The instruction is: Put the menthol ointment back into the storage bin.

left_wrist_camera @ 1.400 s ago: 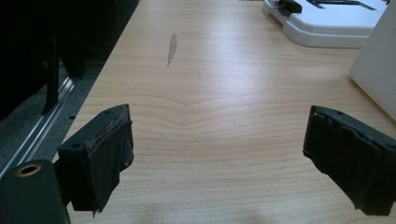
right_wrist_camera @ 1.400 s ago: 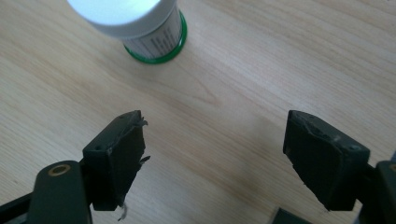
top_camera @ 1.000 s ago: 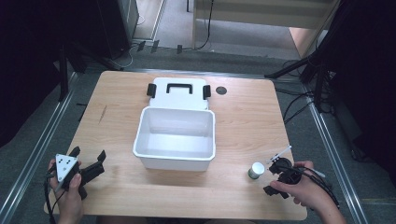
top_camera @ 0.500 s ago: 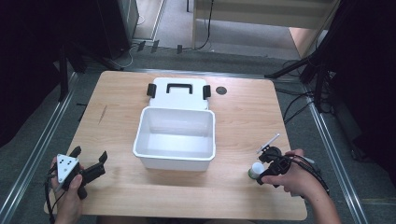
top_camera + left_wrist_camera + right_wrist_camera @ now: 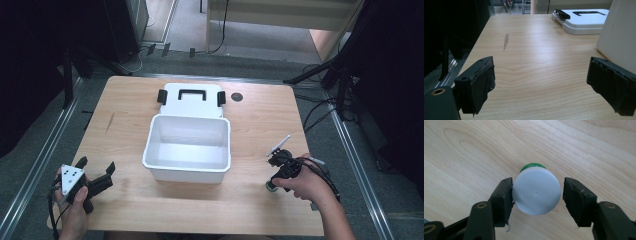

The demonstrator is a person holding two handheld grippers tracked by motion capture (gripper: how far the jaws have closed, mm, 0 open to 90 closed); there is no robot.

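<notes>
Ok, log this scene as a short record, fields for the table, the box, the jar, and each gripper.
table: light wooden tabletop
box: open white plastic bin, centre
lid: white lid with black handle, lying behind the bin
jar: small white-capped green jar, upright
right gripper: jaws straddle the jar, one side gapped
left gripper: open, holding nothing

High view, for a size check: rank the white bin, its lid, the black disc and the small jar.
1. white bin
2. lid
3. black disc and small jar: alike, jar partly hidden by the right hand-held gripper.
</notes>
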